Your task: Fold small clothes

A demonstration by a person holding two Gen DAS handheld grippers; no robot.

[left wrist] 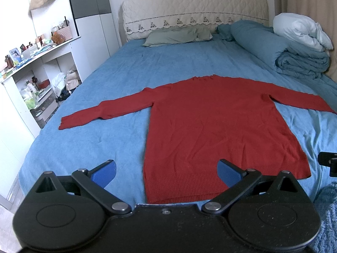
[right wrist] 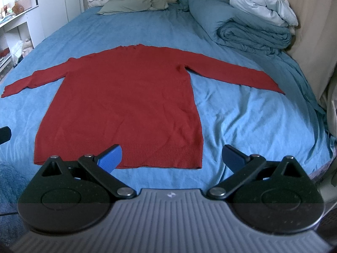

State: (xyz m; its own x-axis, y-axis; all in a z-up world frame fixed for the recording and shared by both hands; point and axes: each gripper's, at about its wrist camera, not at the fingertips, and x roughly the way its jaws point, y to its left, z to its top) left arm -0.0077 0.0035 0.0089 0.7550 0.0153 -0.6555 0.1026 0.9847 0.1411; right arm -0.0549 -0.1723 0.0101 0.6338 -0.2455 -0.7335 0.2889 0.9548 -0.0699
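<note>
A red long-sleeved sweater (left wrist: 212,126) (right wrist: 126,101) lies flat on the blue bed sheet (left wrist: 101,139) (right wrist: 242,126), both sleeves spread out to the sides and the ribbed hem toward me. My left gripper (left wrist: 166,171) is open and hangs over the hem's left corner, its blue pads apart with nothing between them. My right gripper (right wrist: 171,158) is open too, above the hem's right corner, and holds nothing. A black piece of the right gripper (left wrist: 329,164) shows at the right edge of the left wrist view.
A rolled blue duvet (left wrist: 284,48) (right wrist: 242,23) with a white pillow (left wrist: 301,29) on it lies at the far right. A green pillow (left wrist: 179,34) sits by the headboard. White shelves (left wrist: 38,67) crowded with small items stand left of the bed. A blue rug (left wrist: 326,210) lies lower right.
</note>
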